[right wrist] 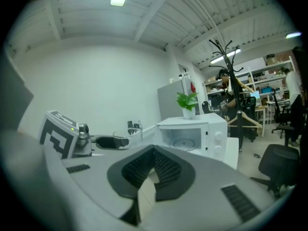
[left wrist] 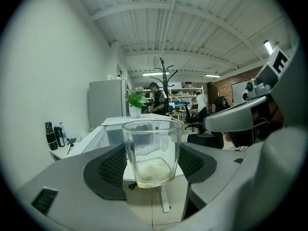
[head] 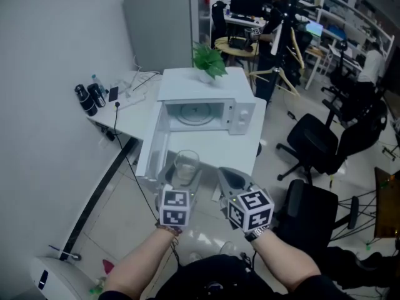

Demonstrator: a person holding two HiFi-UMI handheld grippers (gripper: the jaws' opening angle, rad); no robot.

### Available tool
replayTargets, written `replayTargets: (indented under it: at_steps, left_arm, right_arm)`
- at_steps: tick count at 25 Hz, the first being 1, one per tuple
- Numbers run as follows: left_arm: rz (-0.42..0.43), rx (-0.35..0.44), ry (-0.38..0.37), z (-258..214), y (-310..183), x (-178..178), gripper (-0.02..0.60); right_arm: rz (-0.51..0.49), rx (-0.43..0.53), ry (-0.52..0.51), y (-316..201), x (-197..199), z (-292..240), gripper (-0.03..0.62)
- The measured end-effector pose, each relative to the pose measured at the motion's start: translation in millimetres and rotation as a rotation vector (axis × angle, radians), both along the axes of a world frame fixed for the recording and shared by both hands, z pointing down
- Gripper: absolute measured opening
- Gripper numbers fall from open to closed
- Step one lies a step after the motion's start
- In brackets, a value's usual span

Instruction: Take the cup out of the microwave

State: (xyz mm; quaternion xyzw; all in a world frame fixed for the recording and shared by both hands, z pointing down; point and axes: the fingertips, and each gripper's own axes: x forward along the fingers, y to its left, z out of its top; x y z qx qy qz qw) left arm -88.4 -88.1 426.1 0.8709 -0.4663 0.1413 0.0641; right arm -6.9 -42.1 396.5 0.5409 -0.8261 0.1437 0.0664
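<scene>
holds 1 glass cup (left wrist: 153, 150) in left gripper (left wrist: 152, 163), jaws wide and pressed on it, out front of 1 open microwave (head: 241, 114) | has right gripper (right wrist: 153, 163) pinched closed, empty | counts 1 plant (head: 209, 60) up top, 2 bottles (head: 90, 97), maybe 3, kinda blurry

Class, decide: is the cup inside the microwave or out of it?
Out: the left gripper holds the cup in front of the open microwave.

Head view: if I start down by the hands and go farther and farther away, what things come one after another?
glass cup → open microwave → potted plant on the microwave's top → tall grey fridge
</scene>
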Motion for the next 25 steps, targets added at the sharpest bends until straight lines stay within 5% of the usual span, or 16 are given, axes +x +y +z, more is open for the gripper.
replayTargets:
  at_steps: [25]
  left_arm:
    - [-0.06,0.032,0.012,-20.7,43.6,31.8,0.321]
  right_arm:
    - [-0.087,0.028,0.007,30.8,31.0,-8.5,0.011]
